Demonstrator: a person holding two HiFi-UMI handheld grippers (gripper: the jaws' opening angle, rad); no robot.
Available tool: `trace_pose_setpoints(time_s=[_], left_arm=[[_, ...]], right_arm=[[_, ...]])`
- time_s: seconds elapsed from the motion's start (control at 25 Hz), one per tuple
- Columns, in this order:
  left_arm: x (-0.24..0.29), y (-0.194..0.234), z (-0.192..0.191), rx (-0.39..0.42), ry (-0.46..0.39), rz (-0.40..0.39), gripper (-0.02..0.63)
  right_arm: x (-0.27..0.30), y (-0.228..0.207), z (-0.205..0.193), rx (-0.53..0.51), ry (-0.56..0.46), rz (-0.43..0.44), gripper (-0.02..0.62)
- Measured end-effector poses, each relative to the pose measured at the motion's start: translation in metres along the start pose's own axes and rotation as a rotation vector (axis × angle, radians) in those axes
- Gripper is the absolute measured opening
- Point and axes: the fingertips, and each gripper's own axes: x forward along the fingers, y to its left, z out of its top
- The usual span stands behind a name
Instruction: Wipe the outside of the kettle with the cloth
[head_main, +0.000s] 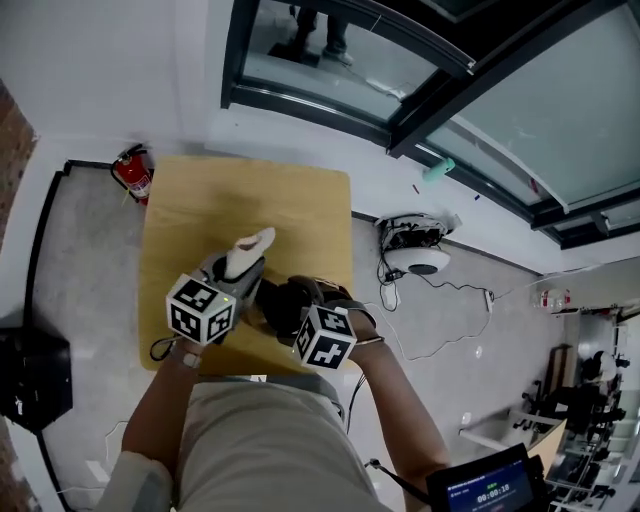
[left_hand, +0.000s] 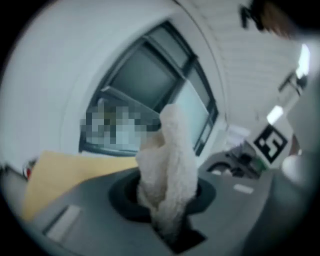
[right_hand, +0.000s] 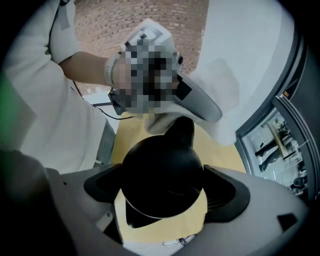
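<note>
Clenching cloth (left_hand: 172, 155) in left tool (left_hand: 167, 200); gripping kettle (right_hand: 160, 170) in right tool (right_hand: 162, 190). Working near worktop (head_main: 200, 205) edge at 6 o'clock, bare surface toward 12 o'clock.

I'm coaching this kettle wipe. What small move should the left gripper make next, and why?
Probably press the cloth against the side of the kettle and stroke across it. The left gripper is clamped on the cloth, which sits beside the kettle's far end, and the right gripper grips the kettle over the table, so it looks steadied for wiping.

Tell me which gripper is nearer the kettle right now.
Right. The right gripper clamps the kettle between its jaws; the left gripper, clamped on the cloth, is close beside the kettle.
</note>
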Motion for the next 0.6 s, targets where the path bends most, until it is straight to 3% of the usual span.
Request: trace_pose_setpoints(time_s=[0.12, 0.16, 0.2, 0.24, 0.32, 0.4, 0.52, 0.6], left_arm=[[0.013, -0.053, -0.002, 0.472, 0.143, 0.059, 0.112], [0.015, -0.057, -0.004, 0.568, 0.152, 0.082, 0.114], [0.016, -0.055, -0.005, 0.609, 0.145, 0.097, 0.114], [0.015, -0.049, -0.004, 0.588, 0.131, 0.102, 0.114], [0.015, -0.023, -0.002, 0.408, 0.115, 0.095, 0.114], [0.018, 0.015, -0.009, 0.125, 0.11, 0.065, 0.114], [0.027, 0.079, -0.054, -0.438, 0.102, -0.007, 0.112], [0.026, 0.11, -0.097, -0.811, 0.034, -0.017, 0.11]], right_arm=[[-0.001, 0.003, 0.002, 0.003, 0.006, 0.0, 0.472], [-0.001, 0.002, 0.004, 0.004, 0.007, -0.002, 0.472], [-0.001, 0.0, 0.006, 0.005, 0.006, -0.004, 0.474], [-0.001, 0.0, 0.008, 0.007, 0.004, -0.004, 0.474], [-0.001, 0.0, 0.008, 0.008, 0.001, -0.003, 0.474], [0.0, 0.002, 0.006, 0.005, 0.001, -0.003, 0.474], [0.002, 0.002, 0.003, 0.007, -0.003, -0.004, 0.476], [0.004, 0.003, 0.004, 0.01, -0.002, 0.0, 0.476]])
